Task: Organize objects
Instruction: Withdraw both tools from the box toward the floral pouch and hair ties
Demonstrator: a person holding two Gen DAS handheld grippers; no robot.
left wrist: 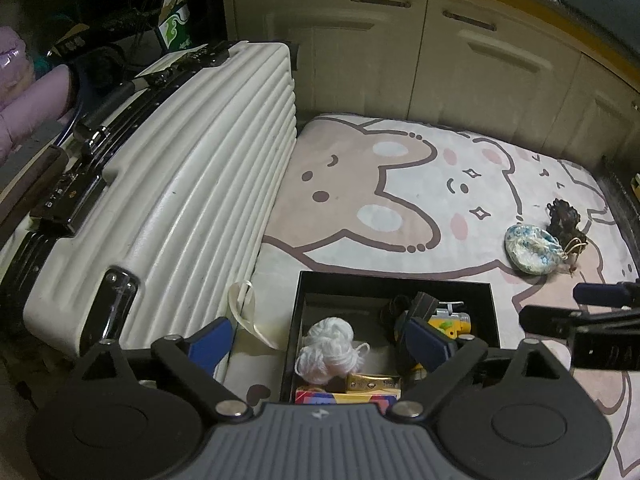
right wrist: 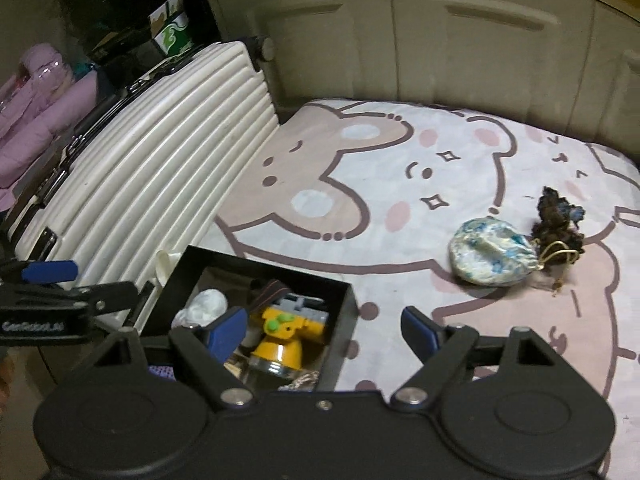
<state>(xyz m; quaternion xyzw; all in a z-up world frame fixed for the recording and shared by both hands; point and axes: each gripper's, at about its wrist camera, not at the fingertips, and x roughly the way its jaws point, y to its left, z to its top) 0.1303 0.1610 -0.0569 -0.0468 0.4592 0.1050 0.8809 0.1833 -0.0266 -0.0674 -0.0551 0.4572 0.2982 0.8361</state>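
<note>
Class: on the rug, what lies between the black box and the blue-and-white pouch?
Nothing: only bare cartoon rug separates the black box from the blue-and-white pouch, clearest in the right wrist view.

Right gripper (right wrist: 322,330) wide, nothing between the fingers (right wrist: 226,330). Left finger overlaps the black box (right wrist: 344,300), right finger sits over bare cartoon-bear rug (right wrist: 360,168). In the box, just beside the left finger: yellow toy (right wrist: 282,338) with green knobs, white bundle (right wrist: 204,306) farther left, dark strap item (right wrist: 272,290) behind the toy. Ahead and right of the fingers, well apart from them: blue-white pouch (right wrist: 490,256) lying on the rug, dark tangled item (right wrist: 558,220) touching its far right side. Left gripper (right wrist: 48,280) enters at the left edge. White ribbed suitcase (right wrist: 160,168) lies left of the box, cream cabinets (right wrist: 400,32) beyond.
</note>
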